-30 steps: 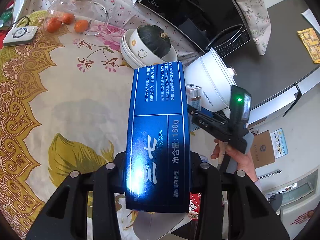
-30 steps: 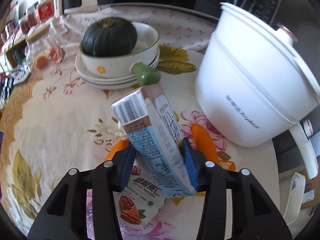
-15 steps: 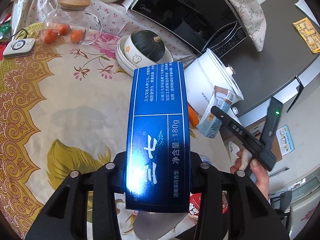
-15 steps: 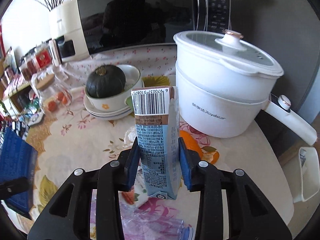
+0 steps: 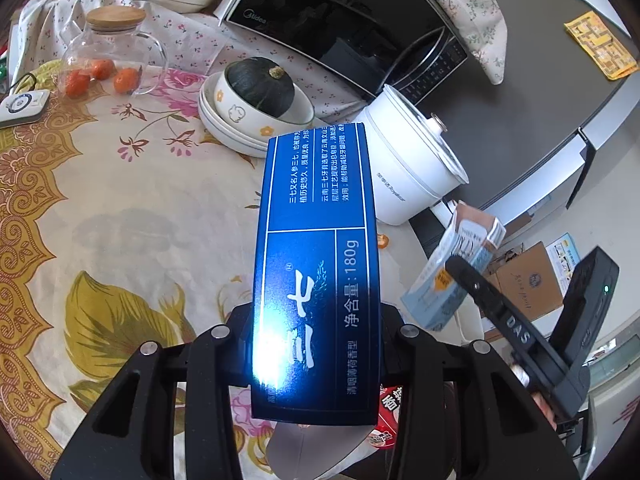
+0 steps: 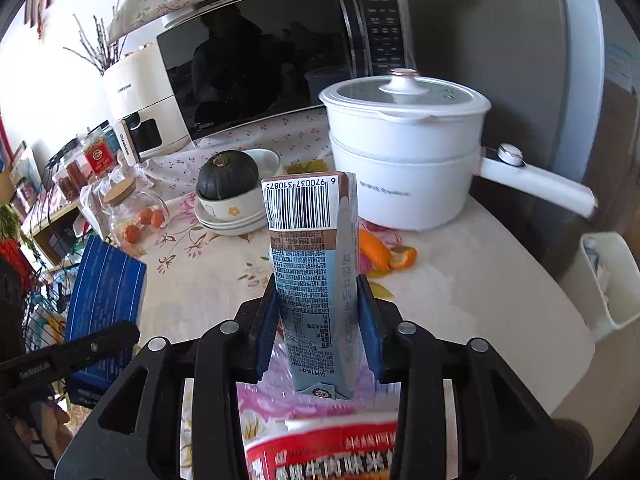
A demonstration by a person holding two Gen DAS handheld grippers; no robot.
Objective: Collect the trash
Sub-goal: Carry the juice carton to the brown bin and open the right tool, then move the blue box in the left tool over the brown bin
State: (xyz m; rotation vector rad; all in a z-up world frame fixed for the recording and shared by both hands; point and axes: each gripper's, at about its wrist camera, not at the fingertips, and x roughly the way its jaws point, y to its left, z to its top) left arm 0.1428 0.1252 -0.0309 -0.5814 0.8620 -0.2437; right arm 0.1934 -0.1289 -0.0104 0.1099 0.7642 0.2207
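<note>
A long dark blue toothpaste box [image 5: 320,240] sticks forward out of my left gripper [image 5: 316,344], which is shut on its near end above the flowered tablecloth [image 5: 120,220]. The right gripper [image 6: 318,320] is shut on a pale blue and brown drink carton [image 6: 312,248], held upright in the air with its barcode end up. In the left wrist view that carton [image 5: 452,276] hangs beyond the table's right edge. The blue box [image 6: 104,288] shows at the left of the right wrist view. Orange peel [image 6: 380,252] lies on the table by the pot.
A white lidded pot [image 6: 404,168] with a long handle, stacked bowls with a dark squash [image 6: 232,188], a glass jar [image 6: 132,212] and a microwave [image 6: 272,60] fill the table's back. A red snack packet [image 6: 320,452] lies close below. A white bin [image 6: 608,280] stands off the right edge.
The right gripper lifted the carton off the table, rolled it upright and carried it out past the table's right edge. The left gripper drifted slightly with the blue box still gripped.
</note>
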